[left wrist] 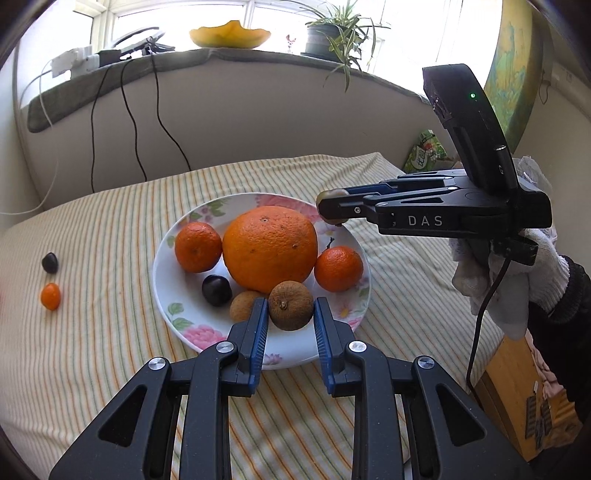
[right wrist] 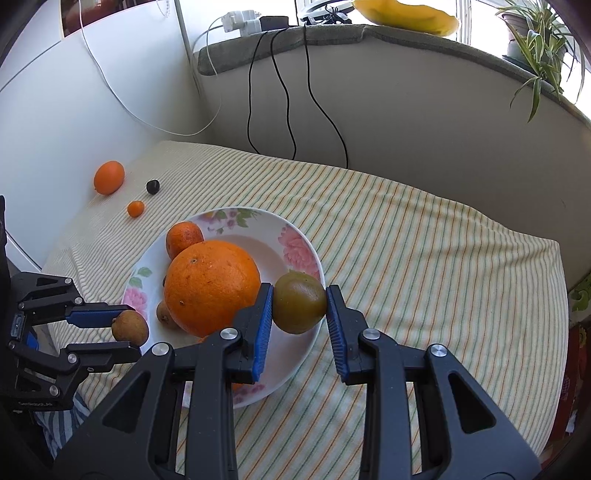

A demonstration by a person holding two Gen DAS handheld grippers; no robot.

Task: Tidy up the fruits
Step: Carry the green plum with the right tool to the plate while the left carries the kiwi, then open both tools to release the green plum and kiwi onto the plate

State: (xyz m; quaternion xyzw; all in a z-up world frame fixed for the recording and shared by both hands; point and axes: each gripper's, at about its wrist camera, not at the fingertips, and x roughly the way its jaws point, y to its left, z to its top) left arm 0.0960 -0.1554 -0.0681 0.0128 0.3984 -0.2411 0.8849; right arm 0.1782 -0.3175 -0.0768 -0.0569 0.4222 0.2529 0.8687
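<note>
A floral plate point(left wrist: 168, 280) on the striped cloth holds a big orange point(left wrist: 269, 247), two mandarins point(left wrist: 197, 246) point(left wrist: 338, 268), a dark plum-like fruit point(left wrist: 217, 290) and a small brown fruit point(left wrist: 243, 304). My left gripper point(left wrist: 291, 301) is shut on another brown round fruit point(left wrist: 290, 312) over the plate's near part; the right wrist view shows that gripper point(right wrist: 133, 328) and its fruit point(right wrist: 130, 328) from the side. My right gripper point(right wrist: 300, 291) is shut on an olive-green round fruit point(right wrist: 299, 308) above the plate's right rim point(right wrist: 314, 254), beside the orange point(right wrist: 210, 286).
Off the plate to the left lie a kumquat point(left wrist: 50, 296), a dark fruit point(left wrist: 50, 262) and an orange fruit point(right wrist: 109, 177). Black cables point(left wrist: 129, 122) hang from the sill, which carries a yellow bowl point(left wrist: 229, 35) and a potted plant point(left wrist: 332, 37). A wooden unit point(left wrist: 517, 387) stands right of the table.
</note>
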